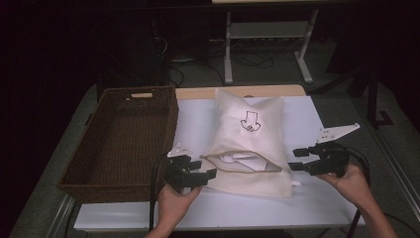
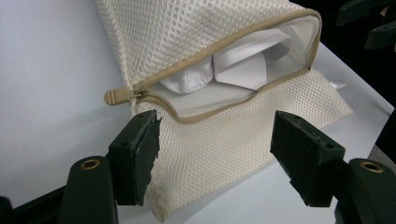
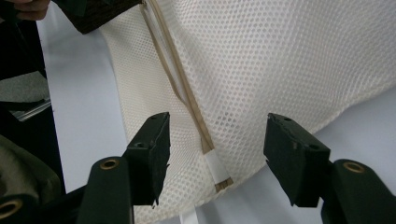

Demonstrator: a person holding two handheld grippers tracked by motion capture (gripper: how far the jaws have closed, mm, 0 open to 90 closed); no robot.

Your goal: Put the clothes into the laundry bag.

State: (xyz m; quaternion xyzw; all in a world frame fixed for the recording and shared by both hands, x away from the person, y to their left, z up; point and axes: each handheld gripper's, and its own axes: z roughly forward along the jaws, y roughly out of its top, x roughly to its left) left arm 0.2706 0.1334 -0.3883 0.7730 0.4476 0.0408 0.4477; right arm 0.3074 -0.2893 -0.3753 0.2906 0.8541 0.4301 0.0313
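Tongs (image 1: pixel 301 159) wide, mesh bag (image 1: pixel 247 144) btwn

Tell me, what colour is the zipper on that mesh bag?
Tan, against the cream mesh bag; the zipper shows best in the left gripper view.

Dim overall in the high view; far background nearly black, table (image 1: pixel 307 198) lit from above, greyish white. Slight softness and noise throughout, low contrast on the basket (image 1: pixel 119 144). Brighter and sharper in both gripper views: mesh weave of the bag (image 2: pixel 233 140) crisp, no glare. Soft shadow under the bag's near edge. Black jaws at the bottom slightly out of focus, detail lost in dark areas.
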